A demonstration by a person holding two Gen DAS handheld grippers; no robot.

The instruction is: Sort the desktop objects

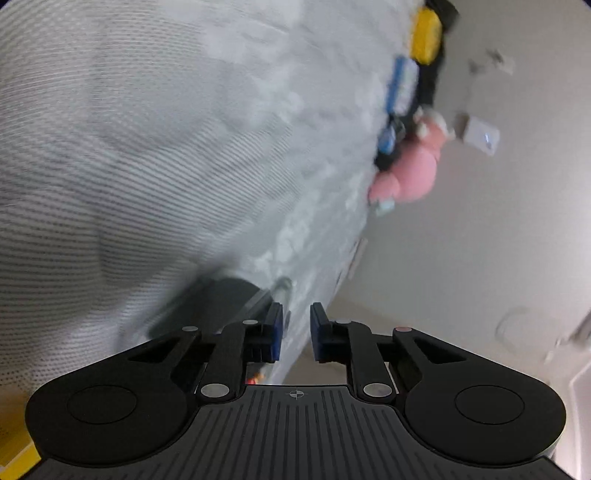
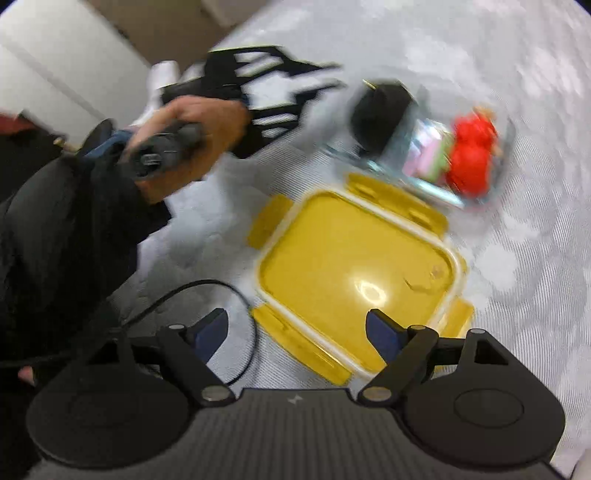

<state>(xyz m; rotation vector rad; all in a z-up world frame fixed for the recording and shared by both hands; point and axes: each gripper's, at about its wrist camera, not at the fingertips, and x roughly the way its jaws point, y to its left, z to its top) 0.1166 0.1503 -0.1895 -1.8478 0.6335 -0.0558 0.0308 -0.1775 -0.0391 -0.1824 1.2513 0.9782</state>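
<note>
My right gripper (image 2: 295, 317) stands open above the near edge of a yellow snap-on lid (image 2: 354, 273), which lies flat on the white patterned cloth (image 2: 517, 258). Beyond the lid, a clear glass container (image 2: 413, 177) holds a red toy (image 2: 472, 151), a pink and green item (image 2: 428, 155) and a black round object (image 2: 380, 110). My left gripper (image 1: 295, 314) is rolled sideways, its blue pads nearly together with nothing between them. The black round object (image 1: 218, 302) and a glass rim (image 1: 284, 286) lie just left of its fingers. The right wrist view shows a hand (image 2: 184, 136) holding it, blurred.
Along the cloth's far edge sit a pink plush toy (image 1: 410, 173), blue items (image 1: 400, 85) and a yellow object (image 1: 426, 35) in a black holder. A black cable (image 2: 229, 295) loops beside the lid. A dark sleeve (image 2: 55, 240) fills the left side.
</note>
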